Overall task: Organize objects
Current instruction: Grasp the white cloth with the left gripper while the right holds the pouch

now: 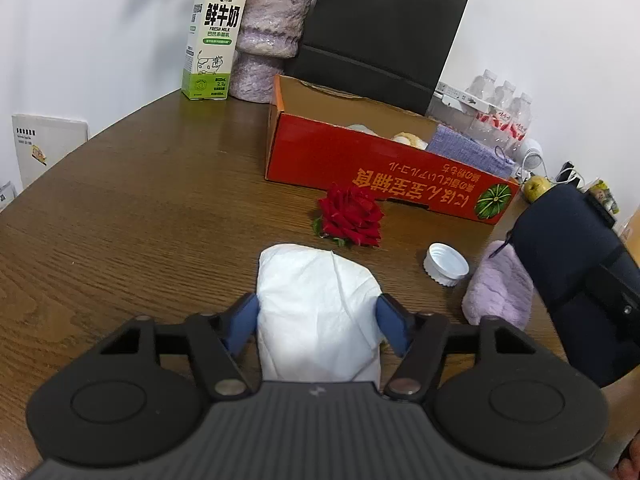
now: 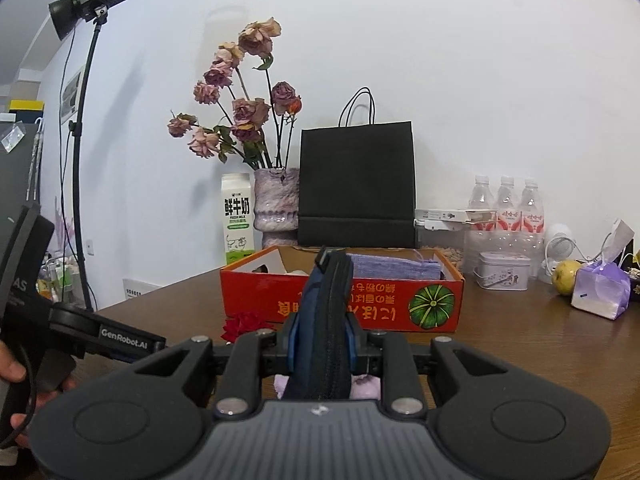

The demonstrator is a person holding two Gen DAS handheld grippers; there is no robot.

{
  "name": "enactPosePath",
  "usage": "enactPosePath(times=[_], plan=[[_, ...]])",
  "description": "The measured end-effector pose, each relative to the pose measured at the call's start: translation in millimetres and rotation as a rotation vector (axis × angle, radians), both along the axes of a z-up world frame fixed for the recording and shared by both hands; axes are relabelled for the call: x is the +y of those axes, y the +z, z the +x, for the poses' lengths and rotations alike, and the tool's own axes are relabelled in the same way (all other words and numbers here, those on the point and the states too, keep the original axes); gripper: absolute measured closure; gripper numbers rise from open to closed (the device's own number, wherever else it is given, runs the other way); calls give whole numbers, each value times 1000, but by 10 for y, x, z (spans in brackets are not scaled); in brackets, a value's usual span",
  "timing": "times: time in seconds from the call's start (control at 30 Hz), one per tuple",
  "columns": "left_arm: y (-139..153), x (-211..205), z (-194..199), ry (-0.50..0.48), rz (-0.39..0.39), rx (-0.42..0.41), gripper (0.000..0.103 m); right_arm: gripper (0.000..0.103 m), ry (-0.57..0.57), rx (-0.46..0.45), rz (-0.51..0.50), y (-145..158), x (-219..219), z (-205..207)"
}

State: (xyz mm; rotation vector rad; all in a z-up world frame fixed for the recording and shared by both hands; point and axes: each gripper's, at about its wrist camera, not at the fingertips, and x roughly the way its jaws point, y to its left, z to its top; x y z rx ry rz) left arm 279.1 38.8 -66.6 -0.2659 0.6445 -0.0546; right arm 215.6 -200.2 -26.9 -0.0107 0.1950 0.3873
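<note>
White crumpled tissue (image 1: 316,304) lies on table (image 1: 140,200) before red box (image 1: 360,160).

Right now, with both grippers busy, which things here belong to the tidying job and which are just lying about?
In play: white pouch in the left gripper; dark zip case in the right gripper; red box; red rose; white cap; lilac fluffy pouch.

Lying about: milk carton; vase; black bag; water bottles; tin.
</note>
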Motion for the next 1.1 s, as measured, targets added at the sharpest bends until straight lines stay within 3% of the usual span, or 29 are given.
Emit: enactPosePath(times=[0.03,0.1,0.2,0.23,0.27,0.43,0.47,0.53,0.57,0.6,0.67,0.77,0.9,1.0,1.03,1.07,1.1], plan=[[11,0,-17,3,-1,-11,42,82,1,1,0,-2,2,-2],[48,-1,-72,11,7,-47,59,82,2,2,-1,-4,6,-3],[84,-18,-145,15,20,-85,73,82,1,0,0,-3,0,-9],[91,-30,-164,20,33,-93,81,82,1,1,0,-5,-2,-8],[90,-46,-173,26,50,-94,96,82,2,1,-1,-7,1,-8],[54,-63,-180,6,39,-80,96,82,2,2,-7,-8,12,-4],[53,-52,-177,17,37,-78,93,82,2,2,-7,-7,12,-1],[46,-22,-184,48,42,-73,67,82,-2,0,-6,-7,9,-7],[54,-13,-187,66,44,-75,36,82,-3,-2,-6,-6,7,-12],[69,-8,-200,77,48,-85,17,82,-5,-3,-5,-7,6,-18],[119,-38,-217,82,73,-111,4,82,-8,-3,-1,-6,-1,-18],[143,-179,-153,48,112,-101,0,82,-24,2,10,-8,-29,-5],[69,-378,92,-17,119,-12,0,82,-42,11,21,-11,-60,15],[-48,-434,232,-20,103,52,0,82,-40,9,21,-12,-59,18],[-53,-453,221,-13,122,40,1,82,-39,10,22,-15,-59,18],[-64,-459,207,-13,129,41,5,82,-37,10,23,-16,-60,18],[-61,-450,186,-12,126,34,16,82,-34,12,24,-16,-62,22]])
